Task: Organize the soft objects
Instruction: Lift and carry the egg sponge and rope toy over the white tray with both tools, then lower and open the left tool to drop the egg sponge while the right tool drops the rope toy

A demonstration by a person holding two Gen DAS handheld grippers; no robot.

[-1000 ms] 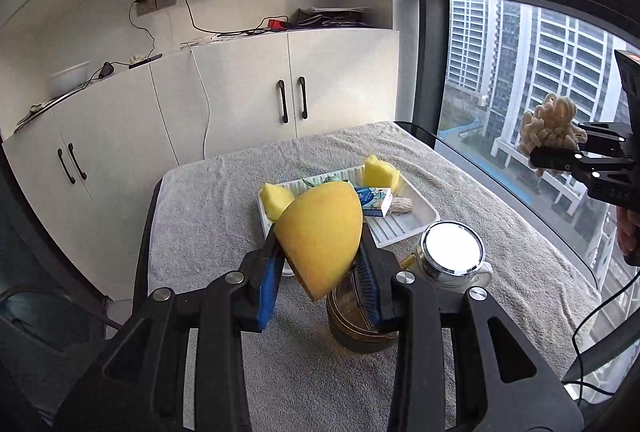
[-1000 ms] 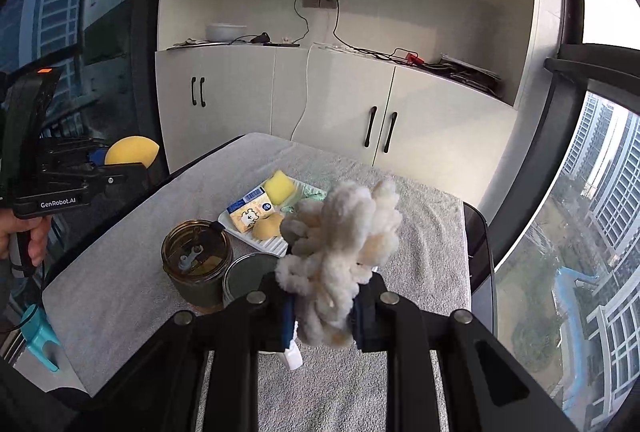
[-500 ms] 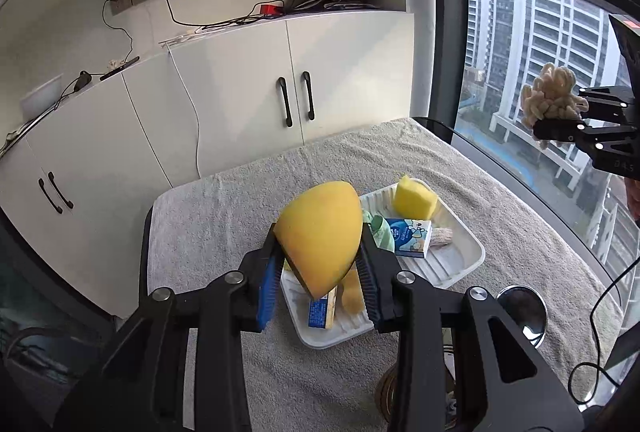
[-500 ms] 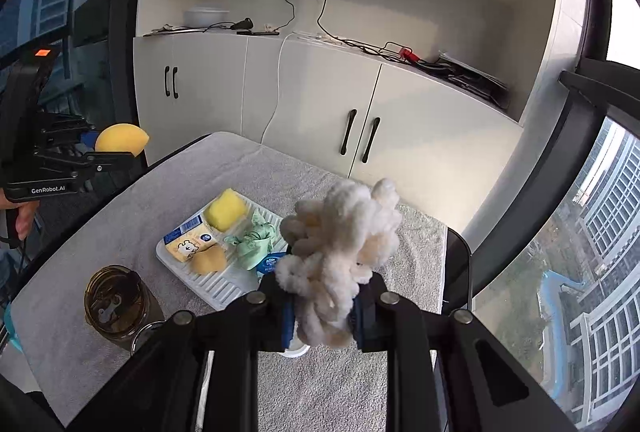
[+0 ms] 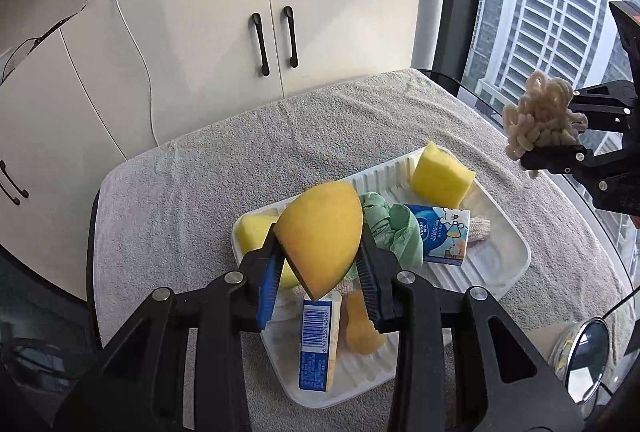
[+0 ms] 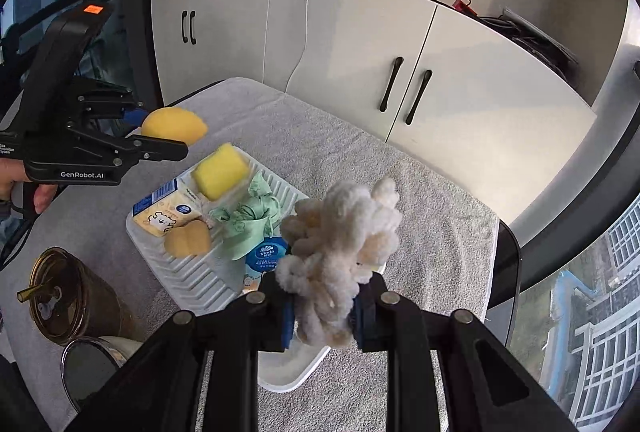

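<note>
— What do the grippers hold?
— Left gripper (image 5: 320, 272) fingers clamp a yellow sponge (image 5: 320, 236); right gripper (image 6: 322, 316) fingers clamp a cream chenille bundle (image 6: 340, 240), both above the white tray (image 5: 500, 272)

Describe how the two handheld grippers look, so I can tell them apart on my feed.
Both look alike: matte black frames with silver bolts and blue pads inside the fingers. The left gripper shows white "GenRobot.AI" lettering and an orange patch on its top, a dark cable trailing below. The right gripper shows an orange-red patch on top too.
</note>
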